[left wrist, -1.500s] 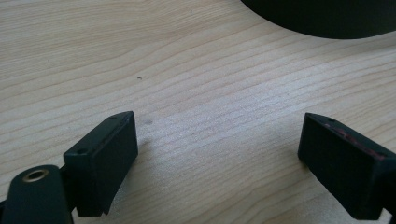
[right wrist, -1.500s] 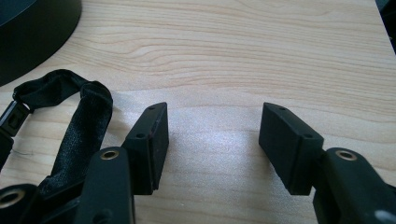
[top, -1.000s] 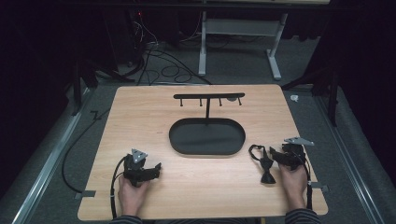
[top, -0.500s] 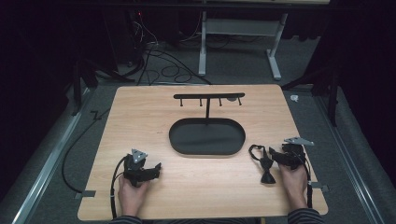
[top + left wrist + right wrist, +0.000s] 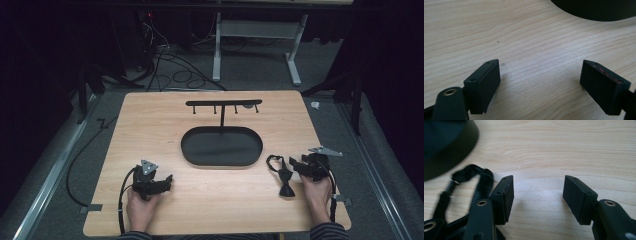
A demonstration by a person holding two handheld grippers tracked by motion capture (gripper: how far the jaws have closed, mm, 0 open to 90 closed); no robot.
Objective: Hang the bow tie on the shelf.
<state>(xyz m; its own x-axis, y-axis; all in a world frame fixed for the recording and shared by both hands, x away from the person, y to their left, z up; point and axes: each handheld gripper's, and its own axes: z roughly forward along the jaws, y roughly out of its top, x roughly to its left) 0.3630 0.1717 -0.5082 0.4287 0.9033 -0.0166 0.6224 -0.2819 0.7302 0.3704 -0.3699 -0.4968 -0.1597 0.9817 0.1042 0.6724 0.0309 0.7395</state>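
We hold both grippers, left (image 5: 169,179) and right (image 5: 296,164), jaws spread and empty; the black bow tie (image 5: 283,176) at the table's (image 5: 150,125) four o'clock lies untouched, the hanger stand (image 5: 222,104) bare.

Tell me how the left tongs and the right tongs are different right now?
The left tongs have bare wood around them, while the right tongs sit right beside a black bow tie. The left tongs rest near the table's front left, the right tongs near its front right. Both are black, open, empty and held in a hand.
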